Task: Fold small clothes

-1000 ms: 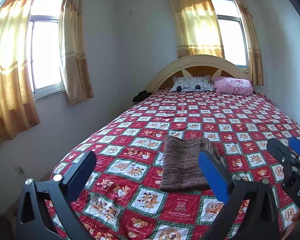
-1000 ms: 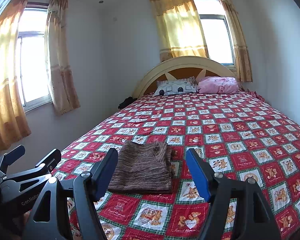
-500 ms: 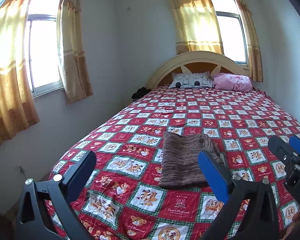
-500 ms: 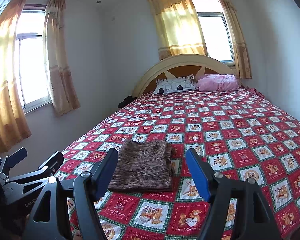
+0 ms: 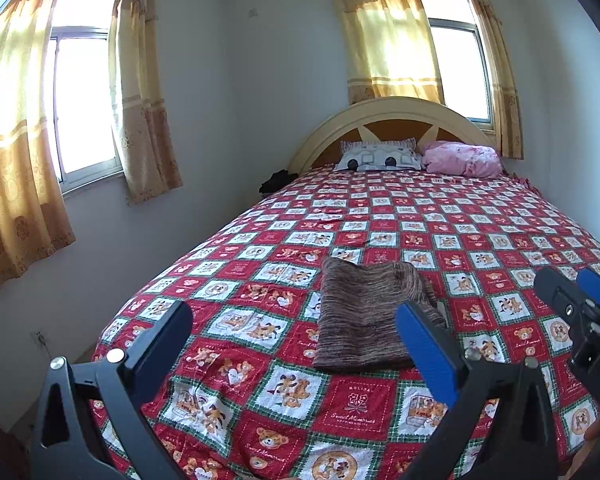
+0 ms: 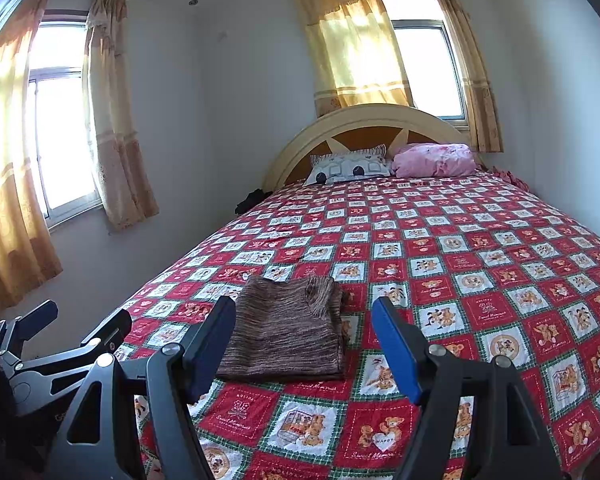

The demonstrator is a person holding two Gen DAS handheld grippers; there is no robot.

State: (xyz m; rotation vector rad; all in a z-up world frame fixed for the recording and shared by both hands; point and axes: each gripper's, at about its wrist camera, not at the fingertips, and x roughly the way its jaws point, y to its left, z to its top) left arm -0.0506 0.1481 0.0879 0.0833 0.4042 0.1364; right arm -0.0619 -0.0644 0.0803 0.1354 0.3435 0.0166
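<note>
A brown striped knit garment (image 5: 364, 312) lies folded into a neat rectangle on the red patchwork bedspread (image 5: 420, 224), near the foot of the bed; it also shows in the right wrist view (image 6: 288, 328). My left gripper (image 5: 296, 344) is open and empty, held above the bed's foot, short of the garment. My right gripper (image 6: 304, 340) is open and empty too, held back from the garment. The right gripper shows at the right edge of the left wrist view (image 5: 580, 304). The left gripper shows at the left edge of the right wrist view (image 6: 60, 336).
Two pillows, one grey-patterned (image 5: 376, 156) and one pink (image 5: 464, 158), lie against the curved headboard (image 5: 388, 116). A dark object (image 5: 278, 180) sits beside the bed's left side. Curtained windows (image 5: 84, 100) stand on the left and back walls. A wall runs along the right.
Both grippers have drawn back and up a little from the bed; the folded garment appears slightly farther away. It has not moved, and both grippers have stayed open.
</note>
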